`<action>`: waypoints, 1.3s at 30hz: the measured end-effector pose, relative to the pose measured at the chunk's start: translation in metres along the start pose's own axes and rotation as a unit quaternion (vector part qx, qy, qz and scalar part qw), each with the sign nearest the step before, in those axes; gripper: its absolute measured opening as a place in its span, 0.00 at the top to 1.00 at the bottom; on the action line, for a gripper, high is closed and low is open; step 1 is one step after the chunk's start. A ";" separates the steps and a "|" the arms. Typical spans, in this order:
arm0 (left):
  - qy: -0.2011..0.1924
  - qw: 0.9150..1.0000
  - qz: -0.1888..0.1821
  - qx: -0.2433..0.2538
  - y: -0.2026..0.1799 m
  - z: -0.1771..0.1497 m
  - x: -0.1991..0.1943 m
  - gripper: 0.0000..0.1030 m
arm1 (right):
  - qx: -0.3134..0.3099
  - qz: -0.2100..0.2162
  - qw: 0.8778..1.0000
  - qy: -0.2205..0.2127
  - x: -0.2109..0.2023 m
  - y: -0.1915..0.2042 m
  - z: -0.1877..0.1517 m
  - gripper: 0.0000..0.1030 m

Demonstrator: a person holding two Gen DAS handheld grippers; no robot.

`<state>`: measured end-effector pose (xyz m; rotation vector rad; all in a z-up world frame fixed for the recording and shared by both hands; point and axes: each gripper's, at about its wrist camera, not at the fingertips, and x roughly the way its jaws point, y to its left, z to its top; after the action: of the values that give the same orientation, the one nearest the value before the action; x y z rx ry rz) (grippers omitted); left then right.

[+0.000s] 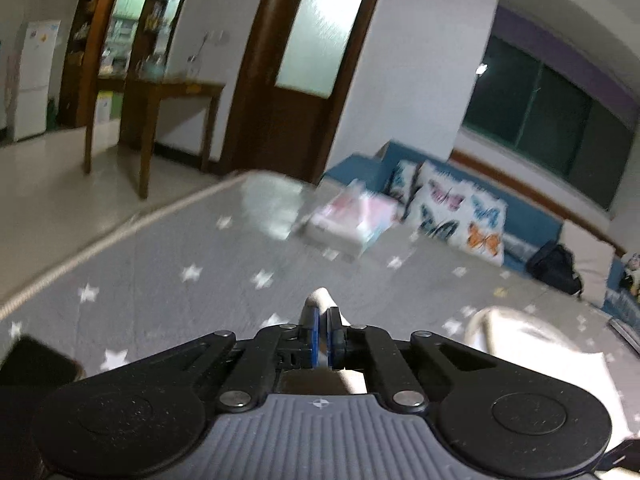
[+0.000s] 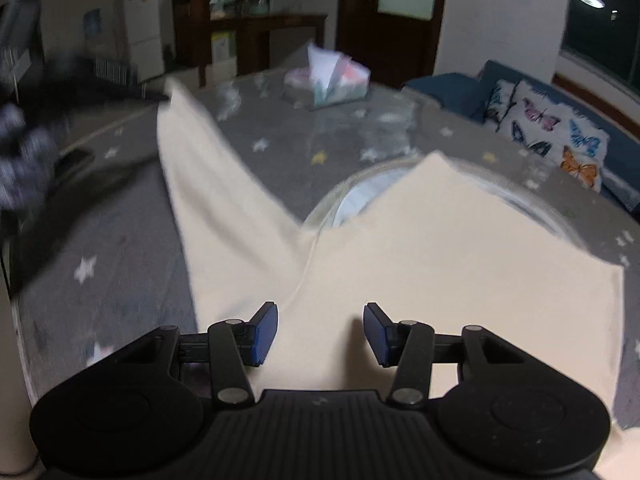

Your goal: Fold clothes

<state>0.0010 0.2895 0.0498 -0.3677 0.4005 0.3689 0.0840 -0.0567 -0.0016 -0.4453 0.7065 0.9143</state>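
Blur hides much of both views, and the far edge of the cream shirt (image 2: 420, 248) is hard to follow. This soft, smooth shirt lies spread on the gray star cloth (image 2: 120, 216) of the table, one sleeve lifted to the left. The left gripper (image 1: 322, 330) is pinched tight on a cream fold. The right gripper (image 2: 320, 332) is spread wide above the shirt, holding nothing. A tissue box (image 2: 332, 80) sits far back.

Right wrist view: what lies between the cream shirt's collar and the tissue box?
Only bare grey star-patterned cloth, as the right wrist view shows, between the cream shirt and the tissue box.
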 end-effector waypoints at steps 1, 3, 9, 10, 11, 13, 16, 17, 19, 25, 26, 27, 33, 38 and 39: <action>-0.010 1.000 -0.010 0.005 -0.008 0.004 -0.008 0.96 | -0.005 0.000 1.000 0.002 0.001 0.001 -0.002 0.53; -0.029 0.999 -0.033 0.018 -0.025 0.012 -0.025 0.96 | -0.003 0.003 1.000 -0.005 -0.004 0.002 -0.002 0.53; -0.065 0.987 -0.124 0.074 -0.095 0.015 -0.069 0.96 | 0.051 0.003 0.998 -0.037 -0.041 -0.031 -0.012 0.53; -0.066 0.984 -0.140 0.085 -0.108 0.012 -0.075 0.96 | 0.063 -0.002 0.997 -0.040 -0.047 -0.039 -0.016 0.53; -0.068 0.981 -0.156 0.096 -0.121 0.009 -0.080 0.96 | 0.074 -0.007 0.996 -0.043 -0.054 -0.048 -0.021 0.53; -0.067 0.973 -0.188 0.119 -0.149 0.000 -0.087 0.96 | 0.096 -0.018 0.994 -0.050 -0.067 -0.065 -0.032 0.53; -0.051 0.962 -0.224 0.150 -0.190 -0.021 -0.086 0.96 | 0.129 -0.037 0.989 -0.058 -0.085 -0.090 -0.050 0.53; -0.041 0.959 -0.232 0.160 -0.203 -0.030 -0.081 0.96 | 0.139 -0.043 0.988 -0.059 -0.091 -0.097 -0.057 0.53; -0.019 0.952 -0.247 0.180 -0.228 -0.048 -0.072 0.96 | 0.157 -0.050 0.985 -0.057 -0.100 -0.110 -0.072 0.53; 0.080 0.929 -0.275 0.235 -0.276 -0.105 -0.042 0.91 | 0.186 -0.063 0.979 -0.047 -0.120 -0.130 -0.104 0.53; 0.091 0.925 -0.275 0.245 -0.277 -0.112 -0.040 0.89 | 0.192 -0.065 0.978 -0.048 -0.123 -0.132 -0.107 0.53; 0.101 0.921 -0.276 0.255 -0.278 -0.118 -0.038 0.88 | 0.198 -0.066 0.977 -0.050 -0.126 -0.135 -0.111 0.53; 0.098 0.937 -0.212 0.259 -0.245 -0.121 -0.033 0.72 | 0.229 -0.053 0.970 -0.066 -0.131 -0.145 -0.111 0.54; 0.109 0.958 -0.105 0.242 -0.207 -0.112 -0.007 0.72 | 0.222 -0.046 0.972 -0.061 -0.108 -0.138 -0.103 0.62; 0.115 0.961 -0.093 0.234 -0.200 -0.112 -0.001 0.72 | 0.219 -0.048 0.973 -0.058 -0.103 -0.136 -0.101 0.62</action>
<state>0.0485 0.0693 0.0081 0.0174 0.6583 0.0388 0.1188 -0.2515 0.0096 -0.0323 0.7485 0.6616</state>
